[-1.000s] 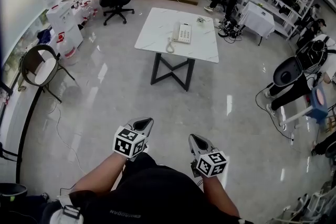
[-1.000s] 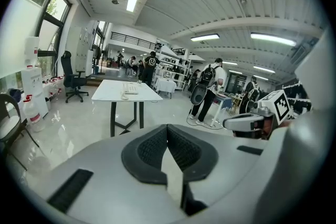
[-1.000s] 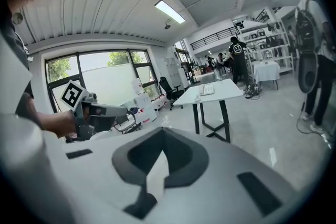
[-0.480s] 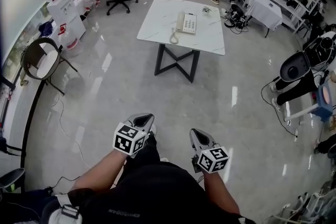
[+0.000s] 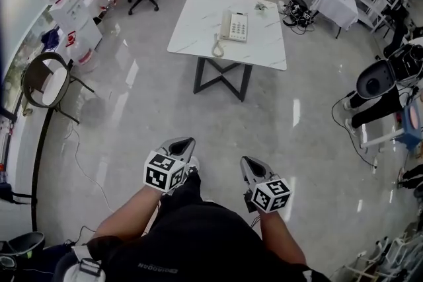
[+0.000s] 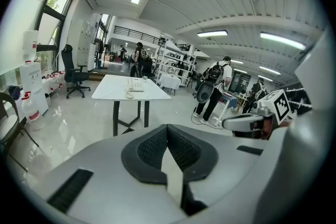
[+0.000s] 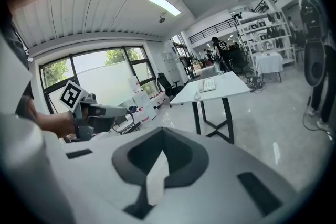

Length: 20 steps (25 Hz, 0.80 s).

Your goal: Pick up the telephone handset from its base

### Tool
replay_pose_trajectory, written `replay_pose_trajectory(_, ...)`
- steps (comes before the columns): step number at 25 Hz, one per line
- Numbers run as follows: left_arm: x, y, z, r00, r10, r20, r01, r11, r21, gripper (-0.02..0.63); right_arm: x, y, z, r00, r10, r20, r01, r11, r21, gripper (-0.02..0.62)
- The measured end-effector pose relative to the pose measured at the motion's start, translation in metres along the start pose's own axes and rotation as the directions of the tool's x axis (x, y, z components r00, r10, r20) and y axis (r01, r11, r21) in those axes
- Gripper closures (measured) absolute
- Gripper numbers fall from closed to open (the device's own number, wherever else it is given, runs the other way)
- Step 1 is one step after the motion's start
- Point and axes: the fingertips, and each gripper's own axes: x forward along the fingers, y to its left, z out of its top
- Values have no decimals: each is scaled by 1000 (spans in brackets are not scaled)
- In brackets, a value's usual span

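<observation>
Head view: my left gripper (image 5: pixel 180 142) and right gripper (image 5: pixel 249 162) sit close to my body, and the telephone (image 5: pixel 235 26) lies on the white table (image 5: pixel 195 33), well ahead of both and between their lines, with its handset (image 5: pixel 227 24) on the side nearer my left gripper. Left gripper view: my jaws are pressed together and empty, with the telephone (image 6: pixel 135 86) far ahead and a little to their left. Right gripper view: these jaws are also closed on nothing, with the telephone (image 7: pixel 208 84) far ahead and up to the right. I judge that arriving with the jaws closed could shove the handset off its cradle, and the coiled cord (image 5: pixel 216 48) could drag the base along.
</observation>
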Motion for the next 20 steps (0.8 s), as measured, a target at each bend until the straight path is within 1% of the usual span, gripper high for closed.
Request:
replay_pose_trajectory(11, 60, 66, 93, 999, -30, 39, 29, 999, 38, 606, 74, -33, 85, 999, -35, 16, 36, 999, -34, 594)
replay_pose_trajectory(15, 80, 90, 112, 999, -40, 36, 39, 998, 40, 606, 103, -43, 102, 999, -44, 15, 45, 999, -22, 594)
replay_pose_trajectory(20, 101, 122, 131, 998, -45, 35, 43, 997, 69, 606, 141, -49, 119, 999, -51, 13, 51, 999, -15, 594)
